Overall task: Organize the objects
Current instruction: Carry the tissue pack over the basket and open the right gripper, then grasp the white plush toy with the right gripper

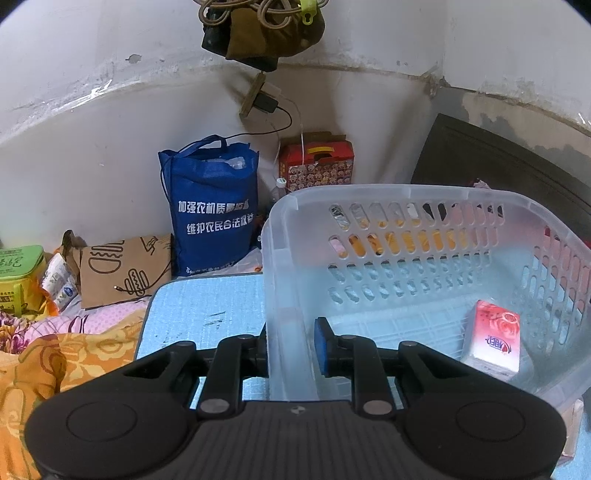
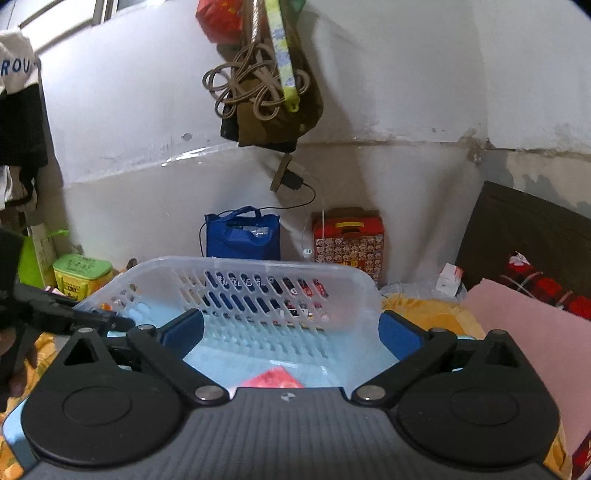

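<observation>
A clear plastic basket point(image 1: 369, 192) with slotted walls sits on a light blue mat point(image 1: 207, 306). My left gripper point(image 1: 291, 347) is shut on the basket's left wall, with one finger outside it and the blue-padded finger point(image 1: 322, 343) inside. A red and pink tissue pack point(image 1: 493, 339) lies on the basket floor at the right. In the right wrist view my right gripper point(image 2: 291, 334) stands wide open over the basket point(image 2: 258, 264), nothing between its blue pads point(image 2: 184, 332). The tissue pack point(image 2: 273, 378) shows just below it. My left gripper point(image 2: 114, 323) is at the basket's left corner.
Along the wall stand a blue tote bag point(image 1: 214, 214), a red patterned box point(image 1: 317, 162), a brown paper bag point(image 1: 122, 273) and a green tin point(image 1: 18, 273). A brown pouch with cords point(image 1: 266, 33) hangs above. A dark board point(image 1: 509, 166) leans at the right, with pink cloth point(image 2: 535, 332) below.
</observation>
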A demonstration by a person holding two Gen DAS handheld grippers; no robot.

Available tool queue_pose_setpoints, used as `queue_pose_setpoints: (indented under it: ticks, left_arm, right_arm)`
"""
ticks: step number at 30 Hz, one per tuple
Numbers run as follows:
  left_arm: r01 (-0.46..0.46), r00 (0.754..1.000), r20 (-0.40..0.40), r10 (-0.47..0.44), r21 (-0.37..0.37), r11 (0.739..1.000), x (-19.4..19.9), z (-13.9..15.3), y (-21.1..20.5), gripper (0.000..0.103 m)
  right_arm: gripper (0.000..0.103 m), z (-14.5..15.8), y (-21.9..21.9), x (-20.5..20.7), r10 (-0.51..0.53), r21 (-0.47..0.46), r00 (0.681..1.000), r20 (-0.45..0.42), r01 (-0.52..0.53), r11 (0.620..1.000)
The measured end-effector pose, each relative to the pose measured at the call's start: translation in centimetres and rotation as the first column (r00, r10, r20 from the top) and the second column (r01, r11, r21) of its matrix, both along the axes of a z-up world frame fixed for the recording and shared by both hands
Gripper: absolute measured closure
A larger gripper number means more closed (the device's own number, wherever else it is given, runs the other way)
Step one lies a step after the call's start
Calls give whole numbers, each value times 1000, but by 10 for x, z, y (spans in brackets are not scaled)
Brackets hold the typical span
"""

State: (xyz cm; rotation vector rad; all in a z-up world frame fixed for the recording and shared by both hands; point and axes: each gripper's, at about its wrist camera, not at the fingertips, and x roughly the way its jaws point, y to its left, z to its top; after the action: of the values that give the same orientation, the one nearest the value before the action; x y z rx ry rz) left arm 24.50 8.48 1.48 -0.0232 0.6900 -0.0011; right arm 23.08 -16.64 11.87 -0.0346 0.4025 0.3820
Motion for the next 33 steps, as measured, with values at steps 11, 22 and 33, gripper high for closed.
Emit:
queue_pose_setpoints:
  ticks: [11,22,33]
  left_arm:
    - [11,1000,22,-11,-2,1000,-2,-1,1,78]
    - [10,1000,21,-10,15,1000,-2,0,-1,77]
    - [11,1000,29,-11,-1,1000,-3,0,1,76]
  right_arm:
    - [0,-62,-42,-115,-71,114,997,31,67,991]
    - [11,-109,7,-138,78,110,997,13,-79,991]
    - [25,-133,44,-136,72,56,992,107,-79,995]
